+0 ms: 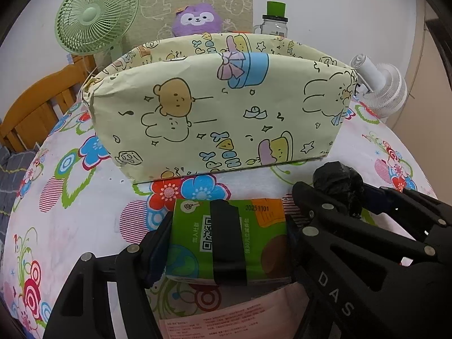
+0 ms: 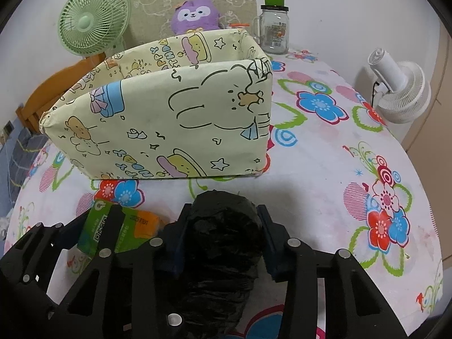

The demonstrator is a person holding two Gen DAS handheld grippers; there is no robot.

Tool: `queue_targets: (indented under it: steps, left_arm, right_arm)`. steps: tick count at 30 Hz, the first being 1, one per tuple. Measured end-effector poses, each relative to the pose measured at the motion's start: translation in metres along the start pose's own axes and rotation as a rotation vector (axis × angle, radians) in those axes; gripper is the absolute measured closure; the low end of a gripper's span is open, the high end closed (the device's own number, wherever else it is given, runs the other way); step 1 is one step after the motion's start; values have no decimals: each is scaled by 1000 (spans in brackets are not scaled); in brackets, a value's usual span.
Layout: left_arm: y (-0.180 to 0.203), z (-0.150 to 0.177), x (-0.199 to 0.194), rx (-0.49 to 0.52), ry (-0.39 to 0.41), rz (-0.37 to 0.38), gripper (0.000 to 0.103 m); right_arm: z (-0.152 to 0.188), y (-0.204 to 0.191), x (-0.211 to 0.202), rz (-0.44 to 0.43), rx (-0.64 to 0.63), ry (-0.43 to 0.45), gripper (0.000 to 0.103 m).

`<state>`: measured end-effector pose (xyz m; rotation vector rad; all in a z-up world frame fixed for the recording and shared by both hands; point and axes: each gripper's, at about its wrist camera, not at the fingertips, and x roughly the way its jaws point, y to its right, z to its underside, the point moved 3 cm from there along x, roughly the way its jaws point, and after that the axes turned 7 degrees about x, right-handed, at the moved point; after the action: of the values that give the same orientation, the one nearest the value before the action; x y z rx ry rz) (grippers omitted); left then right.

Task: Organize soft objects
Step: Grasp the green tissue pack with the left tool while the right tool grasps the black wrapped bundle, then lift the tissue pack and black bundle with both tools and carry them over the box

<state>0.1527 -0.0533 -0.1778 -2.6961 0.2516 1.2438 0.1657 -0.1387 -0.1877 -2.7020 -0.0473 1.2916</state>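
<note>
Left gripper (image 1: 226,250) clamps the green plastic-wrapped tissue pack (image 1: 226,243); right gripper (image 2: 220,243) squeezes the crumpled black plastic bag bundle (image 2: 223,243). Both sit low on the floral tablecloth (image 2: 325,197) just before the open cartoon-print fabric box (image 1: 212,113), likely for lifting in.

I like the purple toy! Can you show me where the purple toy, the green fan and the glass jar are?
purple toy (image 2: 195,14): right wrist view, on its white face.
green fan (image 1: 91,14): left wrist view, on the round hub of the grille.
glass jar (image 2: 273,32): right wrist view, on its clear body.
</note>
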Motion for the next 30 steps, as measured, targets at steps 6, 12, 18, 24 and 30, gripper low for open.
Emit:
queue_targets:
  steps: [6,12,18,24,30]
  left_arm:
    - [-1,0,-1,-5,7,9,31]
    - [-1,-1,-8,-5,26,9,31]
    - [-1,-4,-18,-11,47,3,31]
    - [-1,-6,-29,-14,74,-5,31]
    - [-2,-6,-39,-17,95,-11,31]
  right_arm:
    - [-1,-1,-3,5,-8,13,60]
    - [-3,-1,-11,3,-10,32,60]
    - [-5,-2,-21,0,-8,56,60]
    - [-7,-6,-33,-5,-16,83,60]
    - [-7,-9,-43,-9,-20,105,60]
